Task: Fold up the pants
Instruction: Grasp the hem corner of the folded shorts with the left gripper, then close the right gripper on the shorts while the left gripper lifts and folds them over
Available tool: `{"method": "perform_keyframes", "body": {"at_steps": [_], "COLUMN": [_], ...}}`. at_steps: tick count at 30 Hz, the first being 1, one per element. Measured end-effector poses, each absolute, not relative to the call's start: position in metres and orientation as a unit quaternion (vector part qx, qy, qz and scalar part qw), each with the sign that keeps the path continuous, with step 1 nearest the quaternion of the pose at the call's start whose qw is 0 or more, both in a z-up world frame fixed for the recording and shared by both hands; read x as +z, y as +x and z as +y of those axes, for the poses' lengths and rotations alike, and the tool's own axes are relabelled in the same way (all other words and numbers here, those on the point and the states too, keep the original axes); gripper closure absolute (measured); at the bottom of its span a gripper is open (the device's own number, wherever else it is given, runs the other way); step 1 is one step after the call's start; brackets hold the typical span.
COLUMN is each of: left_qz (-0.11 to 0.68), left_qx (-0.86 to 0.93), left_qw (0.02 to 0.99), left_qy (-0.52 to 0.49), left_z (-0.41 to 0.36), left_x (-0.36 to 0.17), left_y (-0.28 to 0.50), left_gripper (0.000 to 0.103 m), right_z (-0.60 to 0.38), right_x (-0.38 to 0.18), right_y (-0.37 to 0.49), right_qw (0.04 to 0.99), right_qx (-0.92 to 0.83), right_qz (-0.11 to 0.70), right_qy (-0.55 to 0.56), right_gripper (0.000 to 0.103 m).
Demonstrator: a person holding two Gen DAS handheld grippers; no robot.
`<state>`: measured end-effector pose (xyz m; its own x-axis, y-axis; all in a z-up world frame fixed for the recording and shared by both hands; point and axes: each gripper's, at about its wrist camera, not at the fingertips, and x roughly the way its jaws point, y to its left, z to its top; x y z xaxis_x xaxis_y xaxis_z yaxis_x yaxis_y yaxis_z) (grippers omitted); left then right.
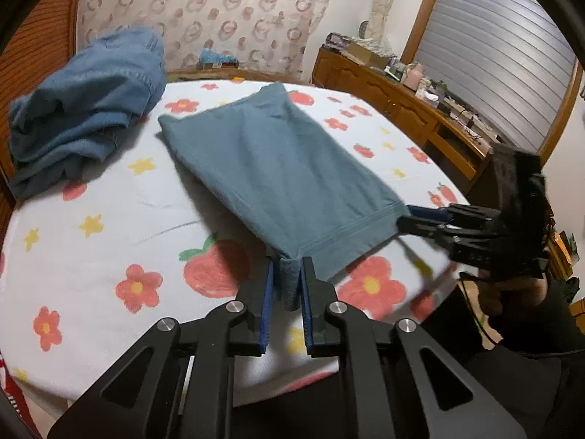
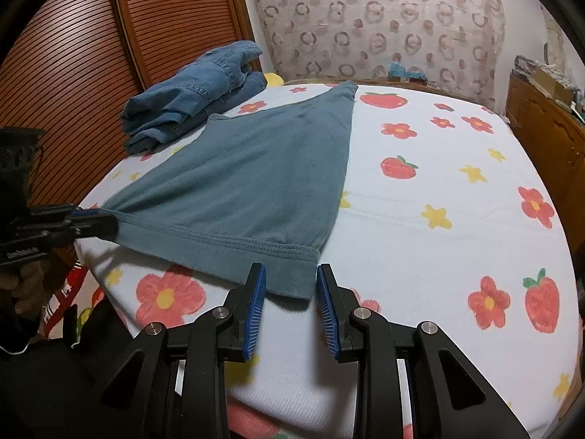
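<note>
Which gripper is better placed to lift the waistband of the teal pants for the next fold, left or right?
Left. The left gripper is already pinched on one waistband corner of the teal pants. The right gripper has its jaws open around the other corner, not yet clamping, so it must close first.

A bed [image 2: 420, 226] in a white sheet printed with red flowers, strawberries and yellow stars carries teal pants [image 2: 248, 183] spread flat, and beside them a rumpled denim heap [image 2: 193, 91], possibly jeans.
</note>
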<state>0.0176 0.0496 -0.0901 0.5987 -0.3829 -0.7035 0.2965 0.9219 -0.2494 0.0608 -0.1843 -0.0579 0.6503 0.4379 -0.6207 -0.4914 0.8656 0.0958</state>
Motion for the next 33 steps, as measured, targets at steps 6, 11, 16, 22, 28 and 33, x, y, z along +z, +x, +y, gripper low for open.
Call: {"method": "perform_keyframes", "body": {"at_steps": [6,11,16,22,28,33], "left_qz": [0.421,0.430,0.428,0.439,0.431,0.429], "left_qx": [-0.161,-0.148,-0.145,-0.146,-0.156,-0.180], "left_qw": [0.891,0.890,0.891,0.885,0.886,0.883], "left_qy": [-0.045,-0.048,-0.050,-0.059,-0.065,-0.063], "left_z": [0.054,0.058,0.061,0.062,0.060,0.056], "left_x": [-0.094,-0.101,-0.102,-0.114,-0.115,-0.112], "left_y": [0.023,0.026,0.026,0.028,0.025,0.020], "left_gripper": [0.088,0.079,0.073,0.073,0.073,0.084], "right_z": [-0.187,-0.189,-0.186,-0.183,-0.189,-0.195], "right_x": [-0.058,-0.057,-0.057,-0.058,-0.054,-0.044], "right_y": [0.061,0.062,0.063,0.062,0.056,0.043], "right_qw": [0.906,0.905,0.905,0.904,0.904,0.909], "right_qx": [0.261,0.261,0.262,0.265,0.281,0.281], "right_qz": [0.331,0.333,0.333,0.331,0.320,0.307], "right_qy": [-0.039,-0.036,-0.035,-0.044,-0.030,-0.030], "right_gripper": [0.075,0.075,0.075,0.083,0.095,0.096]}}
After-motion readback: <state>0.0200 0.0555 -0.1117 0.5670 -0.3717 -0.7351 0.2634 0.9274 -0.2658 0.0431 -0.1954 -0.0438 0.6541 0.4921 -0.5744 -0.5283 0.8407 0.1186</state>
